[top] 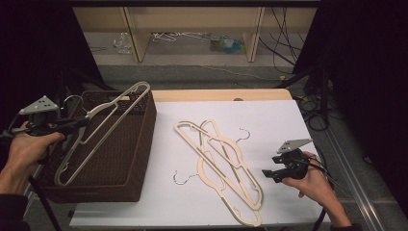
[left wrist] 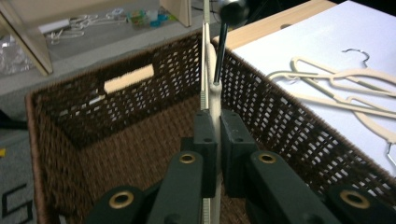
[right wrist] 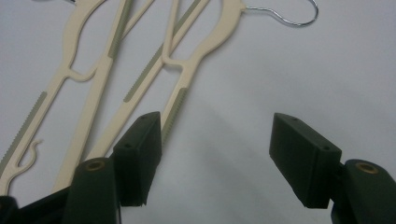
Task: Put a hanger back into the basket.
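A cream plastic hanger hangs tilted over a brown wicker basket at the table's left, its lower end down inside. My left gripper is shut on it near the metal hook. In the left gripper view the jaws pinch the thin hanger edge-on above the basket. Two more cream hangers lie crossed on the white table. My right gripper hovers open just right of them, holding nothing. In the right gripper view its jaws stand wide apart over the tabletop, beside the hangers.
The white sheet covers a wooden table whose far edge shows. Behind it stand wooden shelf legs with clutter and cables on the floor. Dark cables hang off the right side.
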Action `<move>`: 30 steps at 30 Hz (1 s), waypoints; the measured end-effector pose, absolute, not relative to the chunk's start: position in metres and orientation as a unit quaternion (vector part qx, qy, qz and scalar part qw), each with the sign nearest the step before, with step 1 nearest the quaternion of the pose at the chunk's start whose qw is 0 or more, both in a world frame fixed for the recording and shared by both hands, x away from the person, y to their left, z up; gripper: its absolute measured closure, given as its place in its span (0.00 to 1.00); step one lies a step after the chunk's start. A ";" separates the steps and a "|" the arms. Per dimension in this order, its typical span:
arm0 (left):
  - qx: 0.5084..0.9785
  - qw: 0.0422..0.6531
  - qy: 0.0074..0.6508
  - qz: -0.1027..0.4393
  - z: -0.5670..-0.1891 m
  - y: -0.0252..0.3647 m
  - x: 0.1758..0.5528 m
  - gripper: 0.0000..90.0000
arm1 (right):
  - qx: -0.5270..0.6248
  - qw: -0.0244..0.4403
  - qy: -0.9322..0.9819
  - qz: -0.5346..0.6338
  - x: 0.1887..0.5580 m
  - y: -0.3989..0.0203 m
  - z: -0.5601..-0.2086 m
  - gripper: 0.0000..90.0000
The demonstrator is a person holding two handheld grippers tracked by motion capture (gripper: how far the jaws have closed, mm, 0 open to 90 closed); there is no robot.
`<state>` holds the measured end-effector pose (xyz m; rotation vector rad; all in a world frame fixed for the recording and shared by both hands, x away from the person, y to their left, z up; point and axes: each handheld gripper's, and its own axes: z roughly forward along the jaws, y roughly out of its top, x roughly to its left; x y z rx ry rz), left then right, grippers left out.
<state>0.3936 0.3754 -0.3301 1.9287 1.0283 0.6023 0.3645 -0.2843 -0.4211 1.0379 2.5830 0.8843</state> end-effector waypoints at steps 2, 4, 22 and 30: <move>0.769 0.424 0.417 0.236 -0.333 0.377 0.393 0.95 | 0.353 0.110 0.879 0.301 0.364 -0.284 -0.421 0.39; 0.772 0.424 0.414 0.230 -0.336 0.378 0.393 0.95 | 0.353 0.109 0.880 0.300 0.365 -0.284 -0.421 0.39; 0.777 0.381 0.460 0.199 -0.380 0.378 0.414 0.95 | 0.350 0.118 0.880 0.300 0.366 -0.282 -0.424 0.32; 0.777 0.356 0.465 0.231 -0.389 0.384 0.426 0.92 | 0.349 0.119 0.878 0.305 0.366 -0.281 -0.425 0.32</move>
